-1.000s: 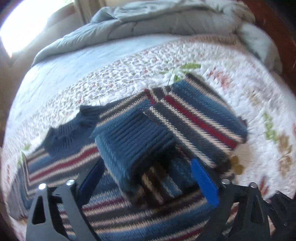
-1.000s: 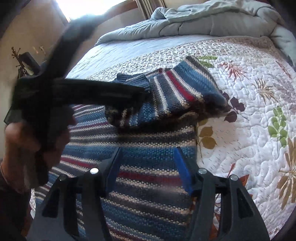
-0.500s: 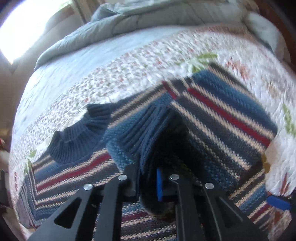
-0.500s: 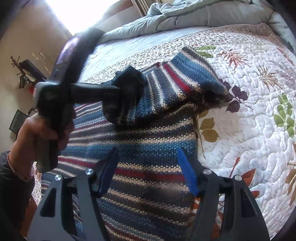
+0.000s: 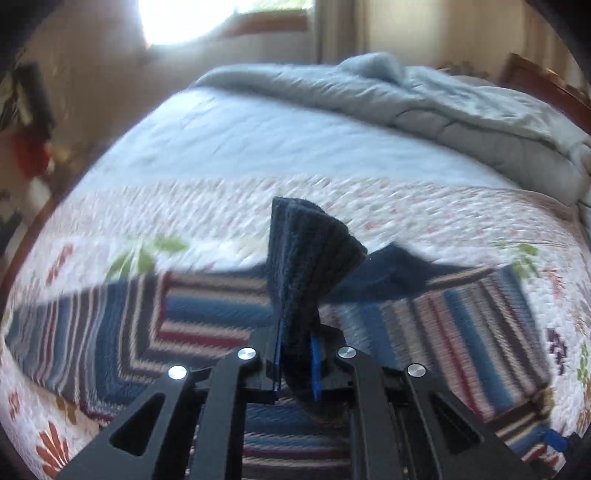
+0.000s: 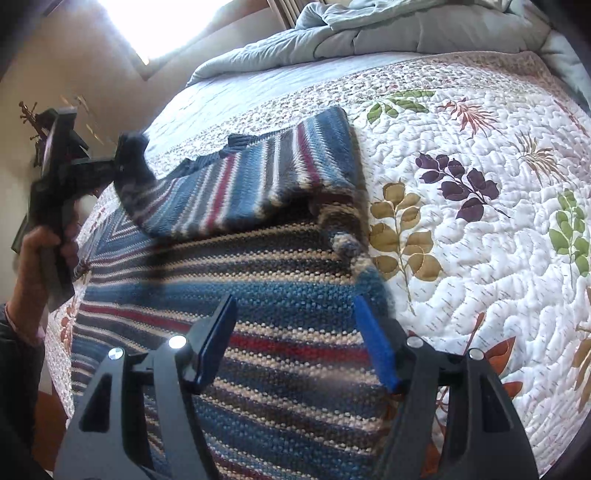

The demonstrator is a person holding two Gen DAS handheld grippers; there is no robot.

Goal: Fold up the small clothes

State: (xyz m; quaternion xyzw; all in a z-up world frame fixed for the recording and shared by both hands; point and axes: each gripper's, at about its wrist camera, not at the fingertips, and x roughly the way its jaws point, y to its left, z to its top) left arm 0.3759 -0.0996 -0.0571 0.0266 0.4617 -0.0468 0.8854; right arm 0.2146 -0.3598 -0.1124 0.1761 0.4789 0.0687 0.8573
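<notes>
A striped knit sweater (image 6: 280, 317) in blue, red, cream and grey lies on the quilted bed. My left gripper (image 5: 295, 365) is shut on the dark blue ribbed cuff (image 5: 310, 266) of one sleeve and holds it lifted. In the right wrist view the left gripper (image 6: 122, 166) is at the far left, pulling the striped sleeve (image 6: 240, 184) up and across the body. My right gripper (image 6: 295, 339) is open and empty, low over the sweater's body near its right edge.
The white quilt (image 6: 480, 221) with a leaf print stretches to the right. A rumpled grey-blue comforter (image 5: 424, 110) is bunched at the head of the bed. A bright window (image 5: 184, 18) and wall are at the left.
My left gripper shut on the sleeve cuff, then lifted it and carried it to the left, unfolding the sleeve. My right gripper stayed open over the body.
</notes>
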